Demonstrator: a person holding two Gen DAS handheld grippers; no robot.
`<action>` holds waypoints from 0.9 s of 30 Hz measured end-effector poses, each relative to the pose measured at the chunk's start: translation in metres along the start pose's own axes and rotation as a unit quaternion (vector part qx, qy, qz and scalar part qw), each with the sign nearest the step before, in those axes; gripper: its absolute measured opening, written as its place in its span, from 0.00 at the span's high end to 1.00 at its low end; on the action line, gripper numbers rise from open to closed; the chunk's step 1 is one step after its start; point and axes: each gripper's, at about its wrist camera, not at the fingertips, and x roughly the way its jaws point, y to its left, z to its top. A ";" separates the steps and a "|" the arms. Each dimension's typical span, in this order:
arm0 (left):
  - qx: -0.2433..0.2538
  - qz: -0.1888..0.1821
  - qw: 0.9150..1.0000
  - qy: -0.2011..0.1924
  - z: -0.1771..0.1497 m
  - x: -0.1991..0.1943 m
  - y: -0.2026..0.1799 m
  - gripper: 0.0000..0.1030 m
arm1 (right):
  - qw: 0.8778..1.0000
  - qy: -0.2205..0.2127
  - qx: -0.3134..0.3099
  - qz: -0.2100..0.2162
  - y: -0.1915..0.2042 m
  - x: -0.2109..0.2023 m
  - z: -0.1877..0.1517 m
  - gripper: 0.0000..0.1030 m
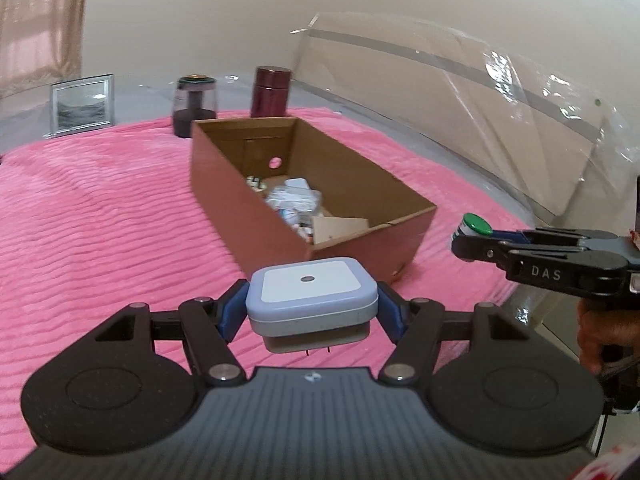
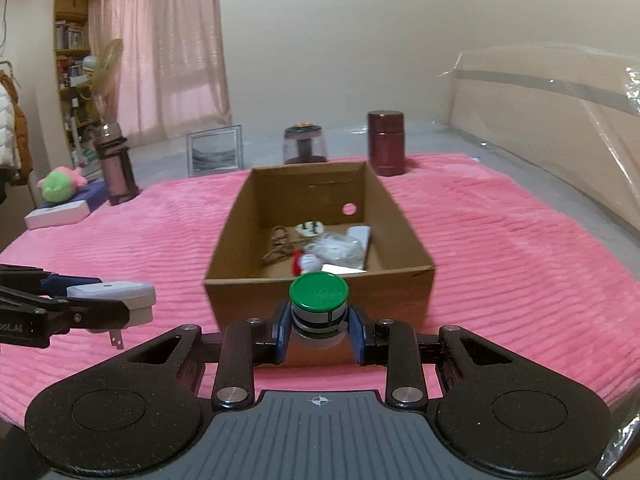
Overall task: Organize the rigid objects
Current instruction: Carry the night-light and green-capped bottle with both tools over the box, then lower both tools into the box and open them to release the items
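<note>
My left gripper (image 1: 312, 314) is shut on a square white plug-in night light (image 1: 311, 297), its blue pads pressing both sides; the light (image 2: 116, 294) shows its prongs in the right wrist view. My right gripper (image 2: 320, 332) is shut on a small bottle with a green cap (image 2: 319, 294), which also shows as the bottle (image 1: 474, 227) at the right of the left wrist view. Both hover above the pink blanket (image 1: 100, 220) just short of an open cardboard box (image 2: 320, 284), (image 1: 248, 208). Inside the box lie small items: a plastic bag, string, a small figurine.
Behind the box stand a maroon flask (image 2: 386, 142), a dark glass jar (image 2: 305, 144) and a framed picture (image 2: 215, 154). At the far left are a tall bottle (image 2: 116, 168), a plush toy (image 2: 60, 184) and a flat white box (image 2: 56, 214). A plastic-wrapped headboard (image 1: 480, 128) runs along the right.
</note>
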 end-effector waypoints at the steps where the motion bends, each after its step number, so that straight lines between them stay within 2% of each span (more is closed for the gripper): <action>1: 0.002 -0.003 1.000 0.001 0.002 0.003 -0.002 0.39 | 1.000 -0.001 0.003 0.000 -0.004 -0.001 0.000 0.74; 9: 0.035 -0.021 0.999 0.002 0.021 0.020 -0.016 0.39 | 1.000 -0.005 0.003 0.003 -0.015 0.001 0.013 0.74; 18: 0.089 -0.039 0.995 -0.010 0.060 0.037 -0.024 0.39 | 1.000 -0.010 -0.018 0.014 -0.027 0.015 0.050 0.74; 27: 0.151 -0.045 0.987 -0.001 0.120 0.076 -0.006 0.39 | 0.996 0.005 -0.077 0.038 -0.030 0.056 0.095 0.74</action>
